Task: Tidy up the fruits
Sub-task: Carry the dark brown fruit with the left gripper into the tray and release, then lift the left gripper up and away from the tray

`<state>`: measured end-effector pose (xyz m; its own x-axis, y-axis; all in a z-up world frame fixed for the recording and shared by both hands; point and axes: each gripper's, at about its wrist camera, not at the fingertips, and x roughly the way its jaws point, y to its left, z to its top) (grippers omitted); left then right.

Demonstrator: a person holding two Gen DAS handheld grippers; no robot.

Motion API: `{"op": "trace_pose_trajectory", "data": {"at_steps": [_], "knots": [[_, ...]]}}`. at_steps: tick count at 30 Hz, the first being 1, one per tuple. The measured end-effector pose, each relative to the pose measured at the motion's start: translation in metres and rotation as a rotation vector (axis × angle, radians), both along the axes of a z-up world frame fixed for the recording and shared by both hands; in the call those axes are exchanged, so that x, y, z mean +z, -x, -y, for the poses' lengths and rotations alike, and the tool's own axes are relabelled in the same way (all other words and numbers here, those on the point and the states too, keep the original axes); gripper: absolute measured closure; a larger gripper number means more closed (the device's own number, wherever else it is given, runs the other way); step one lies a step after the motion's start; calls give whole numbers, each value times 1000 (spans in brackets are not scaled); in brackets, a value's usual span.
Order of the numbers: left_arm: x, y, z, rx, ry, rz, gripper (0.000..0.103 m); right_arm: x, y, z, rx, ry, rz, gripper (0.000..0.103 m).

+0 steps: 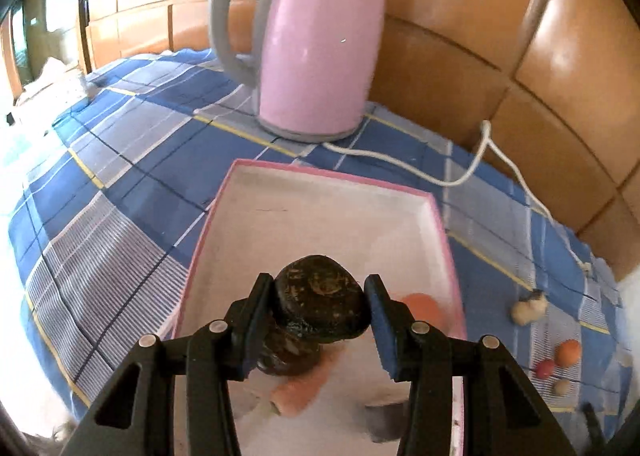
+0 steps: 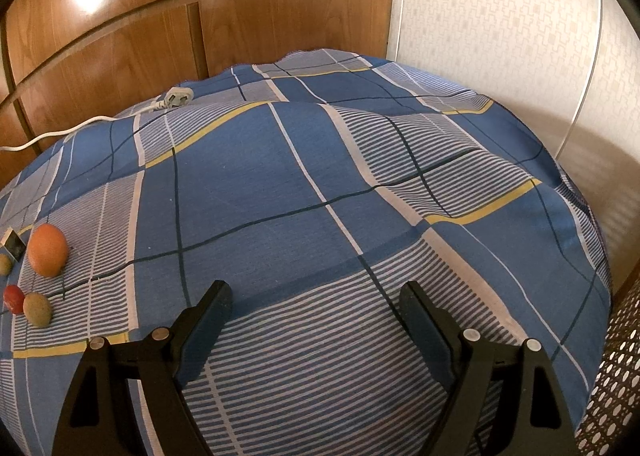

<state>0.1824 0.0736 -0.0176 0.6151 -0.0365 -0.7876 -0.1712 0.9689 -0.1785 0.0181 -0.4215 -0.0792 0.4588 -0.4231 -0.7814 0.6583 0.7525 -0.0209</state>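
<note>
Fruit is the whole point of this layout: the left hand-held gripper (image 1: 319, 314) is clamped on a dark, wrinkled fruit (image 1: 318, 302) and carries it above the pink-rimmed box (image 1: 340, 175), presumably so it can be dropped in beside the orange pieces (image 1: 422, 308) already lying on the box's white floor. The box sits on the checked cloth (image 1: 120, 183) just in front of a pink kettle (image 1: 320, 43), near enough for both hands. The right hand-held gripper (image 2: 316, 308) hangs with its jaws spread wide and nothing between them, over bare cloth, apparently waiting its turn. To its left, an orange fruit (image 2: 48, 250), a small red one (image 2: 13, 298) and a greenish one (image 2: 37, 308) lie loose, likely the next to gather.
</note>
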Motion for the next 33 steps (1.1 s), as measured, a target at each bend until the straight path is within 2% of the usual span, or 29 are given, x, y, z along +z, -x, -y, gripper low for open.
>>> {"op": "trace_pose_trajectory", "data": {"at_steps": [8, 10, 13, 24, 33], "knots": [[-9, -2, -1, 27, -30, 0, 55, 0, 0, 0, 1, 1, -3, 16], [-7, 0, 0, 35, -31, 10, 46, 0, 0, 0, 2, 3, -4, 16], [-5, 5, 0, 43, -27, 21, 45, 0, 0, 0, 2, 3, -5, 16], [17, 49, 3, 44, -1, 105, 36, 0, 0, 0, 2, 2, -4, 16], [25, 92, 9, 30, 4, 142, 30, 0, 0, 0, 2, 2, -5, 16]]}}
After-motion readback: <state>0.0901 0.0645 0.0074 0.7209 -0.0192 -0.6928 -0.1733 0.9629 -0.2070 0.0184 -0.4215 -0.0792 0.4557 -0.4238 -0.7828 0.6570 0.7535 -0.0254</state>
